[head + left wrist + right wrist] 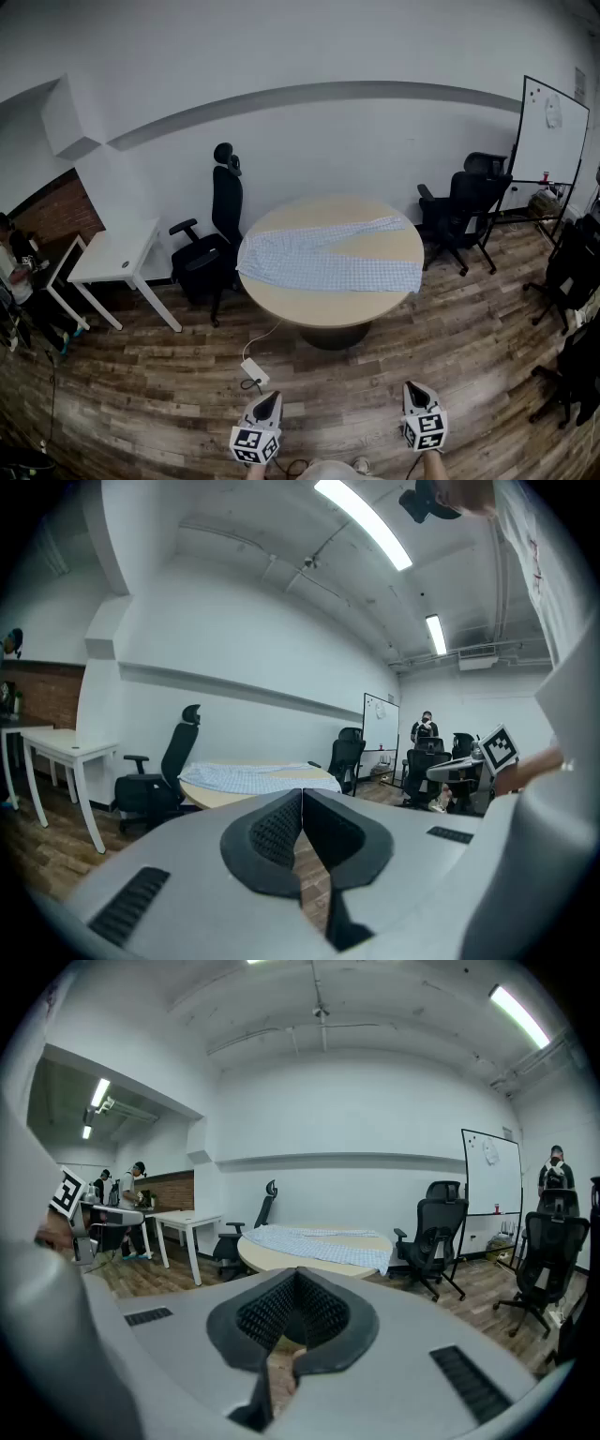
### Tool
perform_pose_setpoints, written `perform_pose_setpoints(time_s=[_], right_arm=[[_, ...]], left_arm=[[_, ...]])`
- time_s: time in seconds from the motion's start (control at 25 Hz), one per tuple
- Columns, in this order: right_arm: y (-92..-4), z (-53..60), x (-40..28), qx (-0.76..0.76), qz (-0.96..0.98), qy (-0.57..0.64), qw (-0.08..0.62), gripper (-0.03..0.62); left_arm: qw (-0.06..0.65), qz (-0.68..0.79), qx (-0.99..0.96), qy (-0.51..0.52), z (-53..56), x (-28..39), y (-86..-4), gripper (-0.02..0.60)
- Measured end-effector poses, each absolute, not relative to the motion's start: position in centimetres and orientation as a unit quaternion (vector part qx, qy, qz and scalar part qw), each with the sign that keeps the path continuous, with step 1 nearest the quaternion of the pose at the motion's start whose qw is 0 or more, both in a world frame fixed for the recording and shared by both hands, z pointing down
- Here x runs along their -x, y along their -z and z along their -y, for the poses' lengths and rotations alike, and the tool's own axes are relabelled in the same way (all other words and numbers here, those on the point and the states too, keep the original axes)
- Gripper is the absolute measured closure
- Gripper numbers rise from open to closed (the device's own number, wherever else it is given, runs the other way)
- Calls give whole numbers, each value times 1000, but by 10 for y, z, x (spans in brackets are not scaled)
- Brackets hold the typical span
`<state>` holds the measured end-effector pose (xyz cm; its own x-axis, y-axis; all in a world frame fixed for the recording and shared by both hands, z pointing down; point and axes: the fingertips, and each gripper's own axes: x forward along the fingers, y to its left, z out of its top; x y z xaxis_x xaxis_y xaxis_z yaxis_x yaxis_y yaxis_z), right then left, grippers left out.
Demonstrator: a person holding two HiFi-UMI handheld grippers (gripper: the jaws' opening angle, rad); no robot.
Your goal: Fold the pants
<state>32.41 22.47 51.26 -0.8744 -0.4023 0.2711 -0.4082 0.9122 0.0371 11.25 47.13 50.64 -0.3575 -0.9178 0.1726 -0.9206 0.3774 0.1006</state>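
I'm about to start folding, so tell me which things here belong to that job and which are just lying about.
For the job: pants, round table, left tool, right tool.
Lying about: tall black chair, white desk, whiteboard, white box on the floor.

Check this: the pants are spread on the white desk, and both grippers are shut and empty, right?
No. The pants lie on the round table, not the white desk, as the head view shows. The left gripper and right gripper are shut and empty.
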Motion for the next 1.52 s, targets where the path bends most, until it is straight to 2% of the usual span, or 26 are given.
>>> perform_pose_setpoints(time_s=[1.2, 1.52], right_arm=[[-529, -152, -357, -148, 979, -16, 142, 566], [-538, -131, -350, -142, 979, -21, 146, 566]], left_arm=[[98, 833, -545, -16, -379, -179, -505, 551], [100, 835, -541, -17, -359, -172, -511, 551]])
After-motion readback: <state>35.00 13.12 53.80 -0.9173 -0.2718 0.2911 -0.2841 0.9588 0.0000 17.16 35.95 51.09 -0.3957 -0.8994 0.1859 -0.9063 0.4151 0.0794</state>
